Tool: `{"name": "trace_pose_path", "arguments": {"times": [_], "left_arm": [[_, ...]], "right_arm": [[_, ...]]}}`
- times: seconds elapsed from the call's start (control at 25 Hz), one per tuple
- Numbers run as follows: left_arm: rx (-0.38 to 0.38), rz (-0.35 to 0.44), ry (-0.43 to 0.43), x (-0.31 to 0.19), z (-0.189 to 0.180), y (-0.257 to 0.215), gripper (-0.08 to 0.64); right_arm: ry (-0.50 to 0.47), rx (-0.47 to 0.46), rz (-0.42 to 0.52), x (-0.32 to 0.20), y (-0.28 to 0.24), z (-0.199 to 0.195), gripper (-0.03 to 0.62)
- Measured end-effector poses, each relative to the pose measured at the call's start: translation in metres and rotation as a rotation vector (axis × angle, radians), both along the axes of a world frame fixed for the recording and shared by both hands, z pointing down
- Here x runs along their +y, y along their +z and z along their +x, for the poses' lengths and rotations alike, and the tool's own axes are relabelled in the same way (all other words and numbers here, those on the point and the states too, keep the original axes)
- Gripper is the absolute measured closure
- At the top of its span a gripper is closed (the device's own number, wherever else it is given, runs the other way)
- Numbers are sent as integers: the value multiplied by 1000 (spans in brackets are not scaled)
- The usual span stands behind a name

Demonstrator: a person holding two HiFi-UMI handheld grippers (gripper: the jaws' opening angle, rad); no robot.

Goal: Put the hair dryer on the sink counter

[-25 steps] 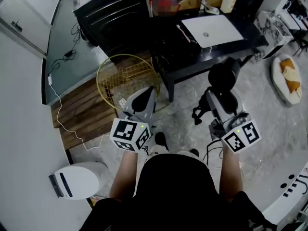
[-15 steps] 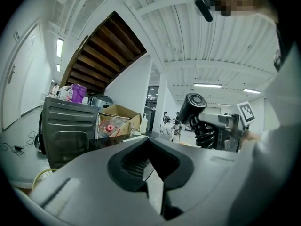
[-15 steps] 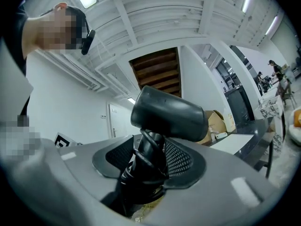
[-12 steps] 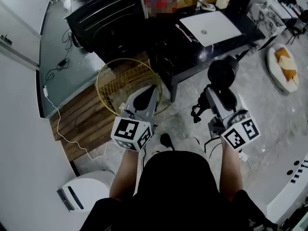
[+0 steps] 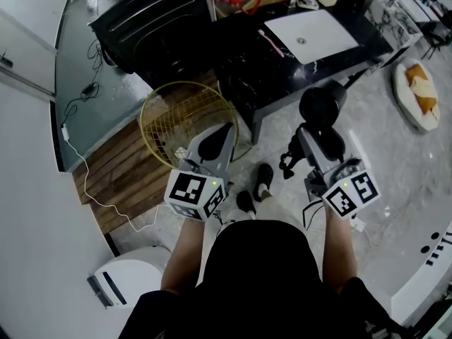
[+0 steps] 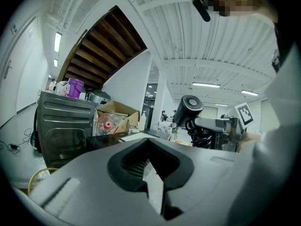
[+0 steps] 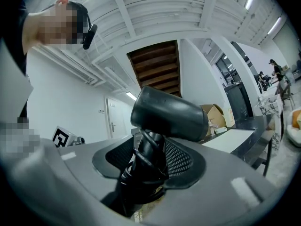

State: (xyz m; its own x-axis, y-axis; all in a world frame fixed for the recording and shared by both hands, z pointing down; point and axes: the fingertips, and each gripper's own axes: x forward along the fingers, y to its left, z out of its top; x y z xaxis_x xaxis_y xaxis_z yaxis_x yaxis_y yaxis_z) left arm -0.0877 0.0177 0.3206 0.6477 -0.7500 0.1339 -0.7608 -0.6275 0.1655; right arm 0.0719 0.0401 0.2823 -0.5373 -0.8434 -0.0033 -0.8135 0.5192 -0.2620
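The hair dryer [image 7: 169, 114] is pinched by its cord-wrapped handle between the jaws of the right gripper [image 7: 150, 161], the left gripper [image 6: 151, 171] is pressed together and empty, and the setting-down on a sink counter is judged not yet done.

Two grippers are being shown, left gripper [image 5: 214, 138] and right gripper [image 5: 316, 141]; one hair dryer [image 5: 323, 104]; one wire basket [image 5: 180, 119]; one laptop [image 5: 319, 36].
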Motion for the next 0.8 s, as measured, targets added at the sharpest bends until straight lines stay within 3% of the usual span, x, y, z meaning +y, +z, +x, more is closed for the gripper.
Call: {"name": "trace_pose_path", "arguments": {"times": [0.8], "left_arm": [[-27,-29,-25,-98,23,3,560]], "right_arm": [[-90,52,-76,-123,26,0,376]]}}
